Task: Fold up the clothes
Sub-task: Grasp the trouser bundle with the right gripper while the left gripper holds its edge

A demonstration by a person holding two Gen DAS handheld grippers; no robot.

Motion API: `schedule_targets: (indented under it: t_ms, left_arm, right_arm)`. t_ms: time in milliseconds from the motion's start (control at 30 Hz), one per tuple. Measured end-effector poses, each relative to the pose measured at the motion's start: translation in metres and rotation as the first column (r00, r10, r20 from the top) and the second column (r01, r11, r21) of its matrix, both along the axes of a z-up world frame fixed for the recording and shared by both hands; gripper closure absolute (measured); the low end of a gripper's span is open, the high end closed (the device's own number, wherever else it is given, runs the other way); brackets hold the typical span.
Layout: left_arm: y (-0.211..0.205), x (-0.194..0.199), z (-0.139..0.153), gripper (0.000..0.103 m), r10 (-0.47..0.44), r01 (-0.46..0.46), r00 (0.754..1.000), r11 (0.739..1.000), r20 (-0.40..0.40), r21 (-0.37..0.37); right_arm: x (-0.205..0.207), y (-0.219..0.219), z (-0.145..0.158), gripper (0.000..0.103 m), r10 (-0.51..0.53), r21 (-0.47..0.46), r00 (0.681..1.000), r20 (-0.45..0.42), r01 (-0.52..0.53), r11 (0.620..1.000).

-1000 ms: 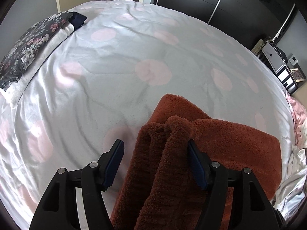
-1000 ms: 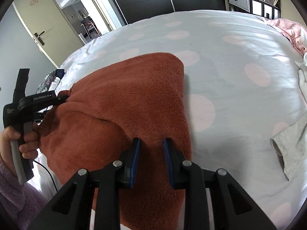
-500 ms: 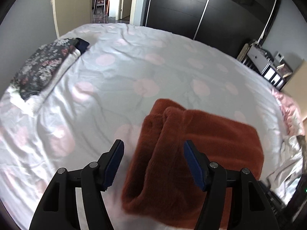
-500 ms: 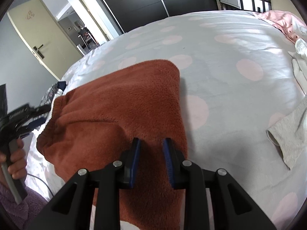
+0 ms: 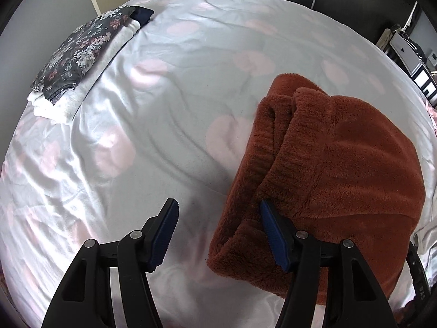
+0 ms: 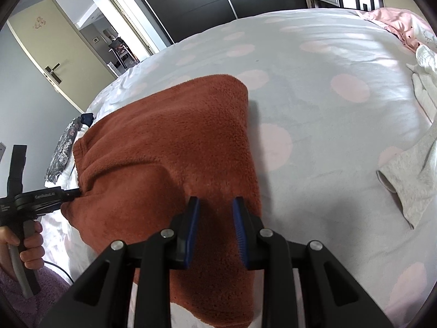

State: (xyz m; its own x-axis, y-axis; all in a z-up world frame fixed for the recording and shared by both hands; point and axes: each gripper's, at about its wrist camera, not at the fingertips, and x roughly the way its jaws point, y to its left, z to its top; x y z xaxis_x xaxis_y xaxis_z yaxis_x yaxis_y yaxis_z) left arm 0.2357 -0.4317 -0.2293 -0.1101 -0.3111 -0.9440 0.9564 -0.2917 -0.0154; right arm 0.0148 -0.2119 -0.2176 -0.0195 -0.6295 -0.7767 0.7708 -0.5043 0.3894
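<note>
We found the rust fleece garment (image 5: 341, 164) folded on the bed (image 5: 164, 95); left gripper (image 5: 218, 229) released, right gripper (image 6: 215, 227) part-open, ungripping; grey garment (image 6: 407, 175) remained.

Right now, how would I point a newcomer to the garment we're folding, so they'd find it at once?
Start at the big bed with the white sheet with pale pink dots. On its near side lies the rust-orange fleece garment, folded over. It is the only fuzzy, warm-coloured piece; the floral dark fabric on a white stack sits at the far corner.
</note>
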Motion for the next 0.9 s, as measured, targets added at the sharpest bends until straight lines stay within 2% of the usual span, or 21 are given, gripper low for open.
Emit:
schedule_targets:
  t_ms: [233, 367, 467, 567, 633, 700, 767, 900]
  left_arm:
    - [0.003, 0.01, 0.036, 0.04, -0.042, 0.031, 0.987, 0.997, -0.157, -0.073]
    - [-0.009, -0.001, 0.035, 0.04, -0.117, 0.116, 0.988, 0.993, -0.102, -0.022]
    - [-0.017, -0.005, 0.032, 0.04, -0.19, 0.191, 0.98, 0.981, -0.061, 0.011]
    - [-0.026, 0.006, 0.034, 0.04, -0.202, 0.203, 0.977, 0.979, -0.067, 0.014]
    - [-0.035, 0.018, 0.031, 0.04, -0.166, 0.17, 0.978, 0.985, -0.126, 0.022]
    - [-0.045, 0.031, 0.023, 0.039, -0.12, 0.133, 0.968, 0.99, -0.219, 0.048]
    - [-0.051, 0.038, 0.017, 0.039, -0.088, 0.112, 0.957, 0.991, -0.278, 0.071]
    - [-0.055, 0.035, 0.017, 0.039, -0.109, 0.143, 0.935, 0.987, -0.337, 0.078]
  right_arm:
    - [-0.007, 0.013, 0.009, 0.078, -0.041, -0.051, 0.999, 0.003, 0.041, 0.998]
    - [-0.02, 0.017, 0.005, 0.078, -0.089, -0.03, 0.995, 0.034, 0.09, 0.996]
    - [-0.027, 0.019, -0.001, 0.078, -0.112, -0.013, 0.99, 0.089, 0.114, 0.993]
    - [-0.032, 0.019, -0.006, 0.078, -0.13, -0.003, 0.983, 0.128, 0.132, 0.991]
    - [-0.035, 0.017, -0.01, 0.078, -0.137, 0.002, 0.979, 0.148, 0.138, 0.99]
    - [-0.038, 0.014, -0.014, 0.078, -0.14, 0.006, 0.976, 0.169, 0.141, 0.99]
    - [-0.04, 0.011, -0.018, 0.077, -0.141, 0.013, 0.973, 0.183, 0.142, 0.99]
    - [-0.043, 0.009, -0.023, 0.077, -0.147, 0.01, 0.968, 0.205, 0.148, 0.989]
